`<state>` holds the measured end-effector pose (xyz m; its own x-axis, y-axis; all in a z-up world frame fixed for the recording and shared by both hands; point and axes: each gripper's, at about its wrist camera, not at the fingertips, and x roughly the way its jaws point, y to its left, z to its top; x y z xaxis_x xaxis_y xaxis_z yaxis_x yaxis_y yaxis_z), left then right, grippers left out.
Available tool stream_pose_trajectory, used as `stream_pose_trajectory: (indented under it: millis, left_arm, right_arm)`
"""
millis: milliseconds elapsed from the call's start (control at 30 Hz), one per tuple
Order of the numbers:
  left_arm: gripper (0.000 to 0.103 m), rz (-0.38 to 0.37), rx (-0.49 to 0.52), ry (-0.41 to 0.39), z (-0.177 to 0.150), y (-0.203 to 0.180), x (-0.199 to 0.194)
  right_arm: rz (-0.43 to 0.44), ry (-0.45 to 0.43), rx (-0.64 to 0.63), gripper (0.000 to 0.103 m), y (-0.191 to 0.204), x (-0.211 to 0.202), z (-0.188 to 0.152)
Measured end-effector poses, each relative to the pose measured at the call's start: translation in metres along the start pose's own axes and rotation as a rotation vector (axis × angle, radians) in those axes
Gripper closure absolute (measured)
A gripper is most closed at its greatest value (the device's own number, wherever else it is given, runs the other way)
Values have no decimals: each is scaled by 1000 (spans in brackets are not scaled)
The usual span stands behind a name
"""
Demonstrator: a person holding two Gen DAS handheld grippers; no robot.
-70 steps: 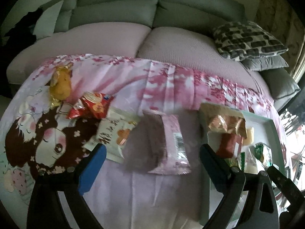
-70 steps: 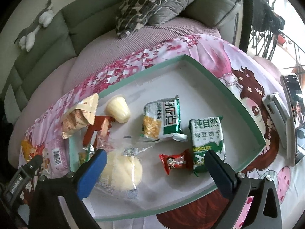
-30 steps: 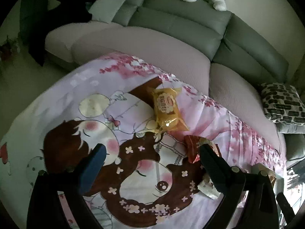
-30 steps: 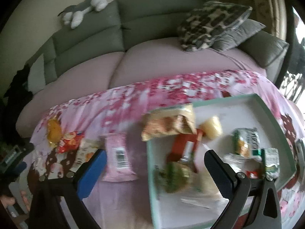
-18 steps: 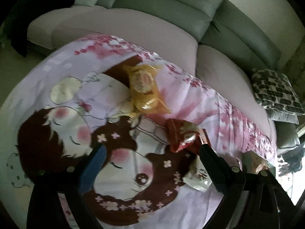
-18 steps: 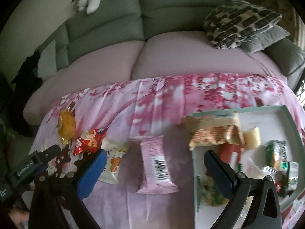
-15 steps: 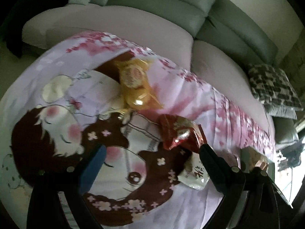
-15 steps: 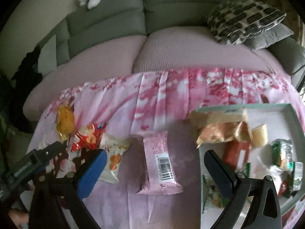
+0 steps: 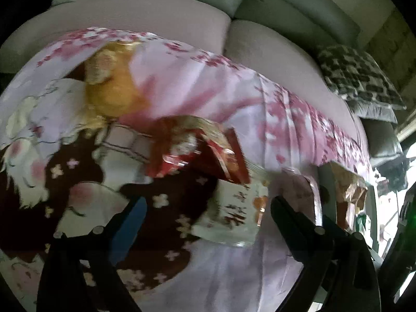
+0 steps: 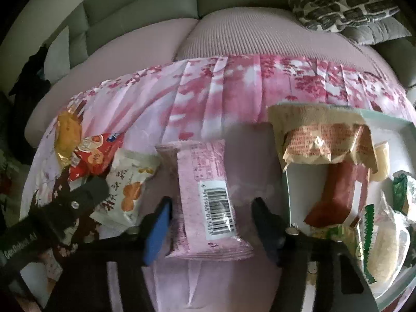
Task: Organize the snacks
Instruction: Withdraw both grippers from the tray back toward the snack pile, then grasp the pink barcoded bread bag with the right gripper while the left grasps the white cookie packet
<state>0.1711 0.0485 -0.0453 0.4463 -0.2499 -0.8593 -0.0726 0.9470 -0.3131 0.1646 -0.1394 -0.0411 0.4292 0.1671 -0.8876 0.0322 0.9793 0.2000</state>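
Floral cloth before sofa: my right gripper (image 10: 212,223), jaws closing, not yet touching, straddles the pink packet (image 10: 208,197); I should centre it. Left gripper (image 9: 208,223) spread.

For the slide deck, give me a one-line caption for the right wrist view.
Right gripper closing around a pink barcoded snack pack on the floral cloth, beside the snack-filled tray.

A grey sofa (image 10: 145,2) with mauve seat cushions (image 10: 247,33) fills twelve o'clock; a patterned pillow (image 10: 340,0) lies at two o'clock, daylight at three o'clock
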Motion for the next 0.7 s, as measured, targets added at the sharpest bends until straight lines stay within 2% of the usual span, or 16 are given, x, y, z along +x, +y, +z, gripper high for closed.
stream_pose_trajectory:
  millis: [67,233,333,700]
  left_arm:
    - [13,-2,22,15,-2,-8,5]
    - [14,-11,61,29,-6,-22,12]
    - [27,-17,78,30,-7,-28,15]
    - [29,25,100,33,-10,-33,21]
  right_arm:
    - [18,5,20,50,-3,1,-1]
    - [9,5,31,56,-6,-4,-5]
    - [14,11,49,56,-11,-5,-8]
    - [21,20,70,57,-16,-10,-12]
